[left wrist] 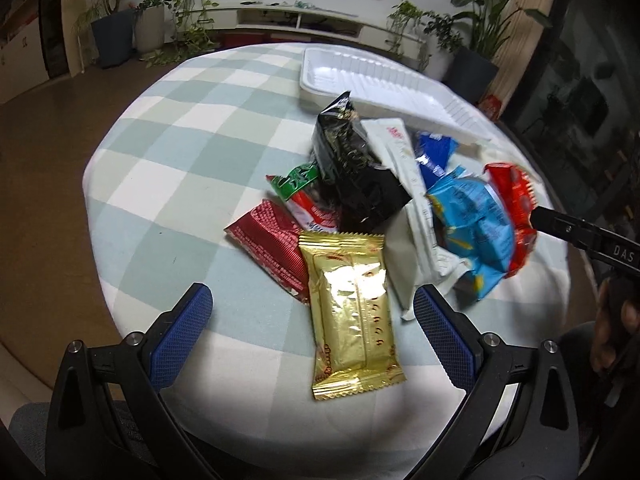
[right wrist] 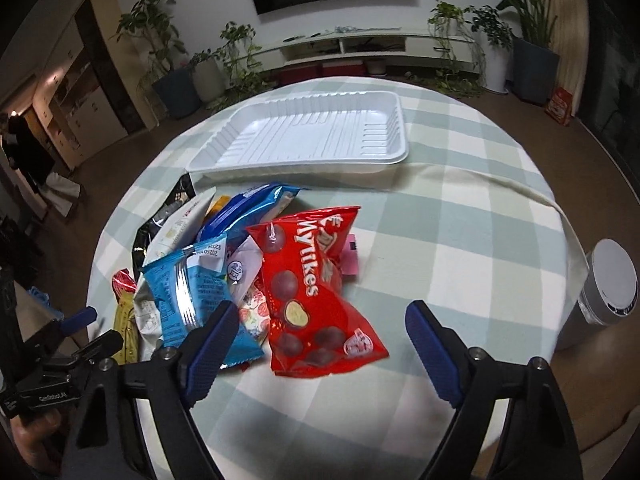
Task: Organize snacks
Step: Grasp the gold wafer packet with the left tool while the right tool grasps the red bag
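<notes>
A heap of snack packets lies on a round table with a checked cloth [left wrist: 188,120]. My left gripper [left wrist: 312,312] is open, its blue pads either side of a gold packet [left wrist: 352,312] without touching it. Behind that lie a dark red packet [left wrist: 272,240], a black bag [left wrist: 356,168] and a light blue packet [left wrist: 476,224]. My right gripper [right wrist: 318,328] is open over the near end of a red Mylikes bag [right wrist: 312,288], pads apart from it. An empty white tray [right wrist: 316,136] stands behind the heap. The left gripper's fingertips [right wrist: 80,316] show at the left edge of the right wrist view.
A white-lidded bin [right wrist: 608,292] stands on the floor right of the table. Potted plants [right wrist: 176,80] and a low white TV shelf [right wrist: 360,46] line the far wall. A fold of cloth [right wrist: 500,184] runs right of the tray. The right gripper's finger [left wrist: 576,232] enters the left wrist view.
</notes>
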Demonstrator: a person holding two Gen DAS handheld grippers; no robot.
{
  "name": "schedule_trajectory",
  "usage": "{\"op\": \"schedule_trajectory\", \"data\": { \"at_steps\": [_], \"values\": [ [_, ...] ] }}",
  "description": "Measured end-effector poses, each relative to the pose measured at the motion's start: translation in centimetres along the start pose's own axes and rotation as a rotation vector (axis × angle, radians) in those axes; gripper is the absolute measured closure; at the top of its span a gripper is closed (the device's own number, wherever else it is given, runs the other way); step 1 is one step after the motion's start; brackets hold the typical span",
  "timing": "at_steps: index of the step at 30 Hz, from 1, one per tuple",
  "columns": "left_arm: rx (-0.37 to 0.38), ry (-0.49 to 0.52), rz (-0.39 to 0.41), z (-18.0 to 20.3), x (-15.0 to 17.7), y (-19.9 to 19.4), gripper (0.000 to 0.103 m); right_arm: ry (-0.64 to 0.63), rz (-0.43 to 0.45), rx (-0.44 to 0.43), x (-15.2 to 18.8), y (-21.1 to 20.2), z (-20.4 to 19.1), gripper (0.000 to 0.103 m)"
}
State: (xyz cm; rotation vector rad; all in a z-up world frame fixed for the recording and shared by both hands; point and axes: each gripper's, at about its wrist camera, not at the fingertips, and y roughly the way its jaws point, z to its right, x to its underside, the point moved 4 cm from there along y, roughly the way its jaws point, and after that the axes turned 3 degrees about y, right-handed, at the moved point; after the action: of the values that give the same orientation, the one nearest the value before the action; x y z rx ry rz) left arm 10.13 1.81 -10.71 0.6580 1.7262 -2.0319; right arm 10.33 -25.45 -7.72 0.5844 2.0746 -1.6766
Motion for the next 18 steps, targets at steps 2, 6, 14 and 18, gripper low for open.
{"op": "schedule_trajectory", "data": {
  "at_steps": [2, 6, 14, 18],
  "values": [
    [-0.02, 0.012, -0.001, 0.4, -0.1, 0.2, 0.001, -0.02, -0.005, -0.007, 0.2, 0.7, -0.2, 0.017],
    [-0.024, 0.022, 0.001, 0.9, -0.2, 0.6, 0.001, -0.048, 0.0, 0.043, 0.7, 1.7, 0.2, 0.02],
    [-0.009, 0.031, -0.008, 1.4, 0.2, 1.4, 0.025, -0.056, 0.044, 0.041, 0.4, 1.7, 0.4, 0.022],
    [-0.015, 0.041, -0.001, 1.6, 0.3, 1.1, 0.042, -0.073, 0.034, 0.032, 0.5, 1.9, 0.0, 0.027]
  ]
}}
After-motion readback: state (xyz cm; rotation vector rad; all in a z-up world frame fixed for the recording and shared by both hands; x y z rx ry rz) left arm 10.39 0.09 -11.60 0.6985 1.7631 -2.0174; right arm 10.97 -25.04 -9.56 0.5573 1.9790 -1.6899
